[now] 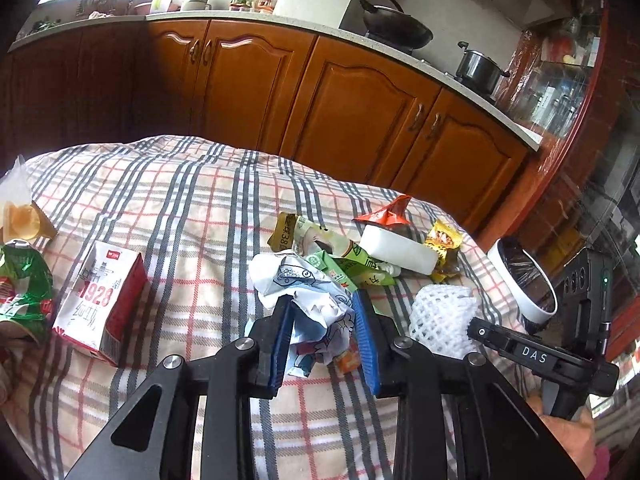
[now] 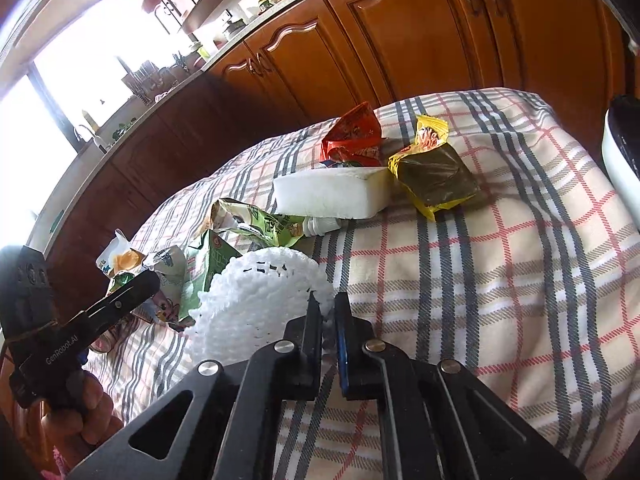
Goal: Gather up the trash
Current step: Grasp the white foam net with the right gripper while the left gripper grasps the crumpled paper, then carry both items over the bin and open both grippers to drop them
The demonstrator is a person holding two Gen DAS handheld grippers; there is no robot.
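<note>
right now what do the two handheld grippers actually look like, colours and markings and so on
Both are matte black. The left gripper has angular arms with triangular cutouts, silver round pivot bolts and ribbed blue finger pads; in the right wrist view its body reads "GenRobot.AI". The right gripper is built alike, with one blue pad edge visible; its side bar reads "DAS", near a small green light. No cables or sleeves are clearly visible.

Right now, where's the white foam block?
The white foam block lies at the far side of the plaid cloth, between the red wrapper behind it and the yellow packet on its right.
</note>
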